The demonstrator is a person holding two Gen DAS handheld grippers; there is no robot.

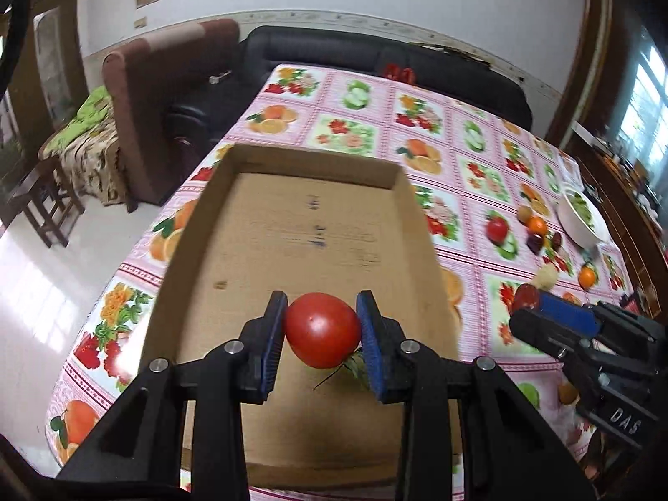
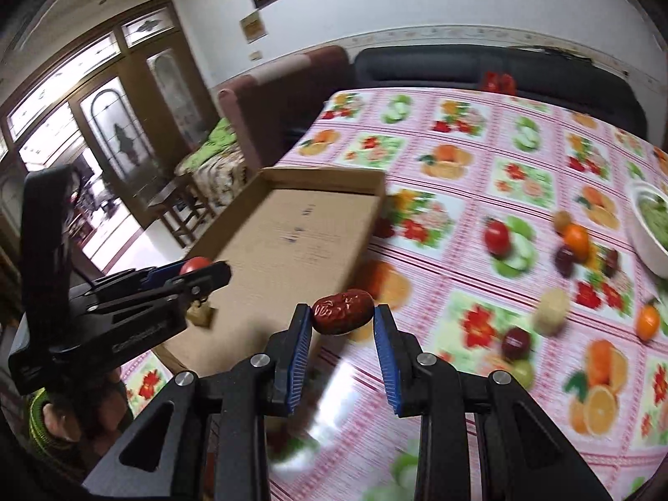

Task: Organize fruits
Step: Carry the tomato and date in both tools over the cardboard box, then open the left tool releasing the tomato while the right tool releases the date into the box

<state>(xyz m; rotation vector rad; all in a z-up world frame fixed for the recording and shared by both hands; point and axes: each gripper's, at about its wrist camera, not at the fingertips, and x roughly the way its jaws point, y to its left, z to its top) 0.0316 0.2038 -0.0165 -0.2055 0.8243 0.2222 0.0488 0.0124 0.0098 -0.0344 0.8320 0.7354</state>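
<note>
My left gripper (image 1: 321, 325) is shut on a red tomato (image 1: 322, 330) and holds it over the near part of a shallow cardboard tray (image 1: 234, 192). My right gripper (image 2: 343, 319) is shut on a wrinkled red date (image 2: 342, 317), held above the tablecloth just right of the tray (image 2: 292, 242). The left gripper (image 2: 200, 273) with the tomato also shows in the right wrist view. The right gripper (image 1: 538, 304) with the date (image 1: 527, 296) shows at the right of the left wrist view.
Loose fruits lie at the right on the fruit-print tablecloth (image 2: 459, 167): a tomato (image 2: 497, 237), oranges (image 2: 577, 242), dark plums (image 2: 564, 259), a pale fruit (image 2: 552, 311). A white bowl (image 2: 645, 225) stands at the far right. Sofas line the table's far side.
</note>
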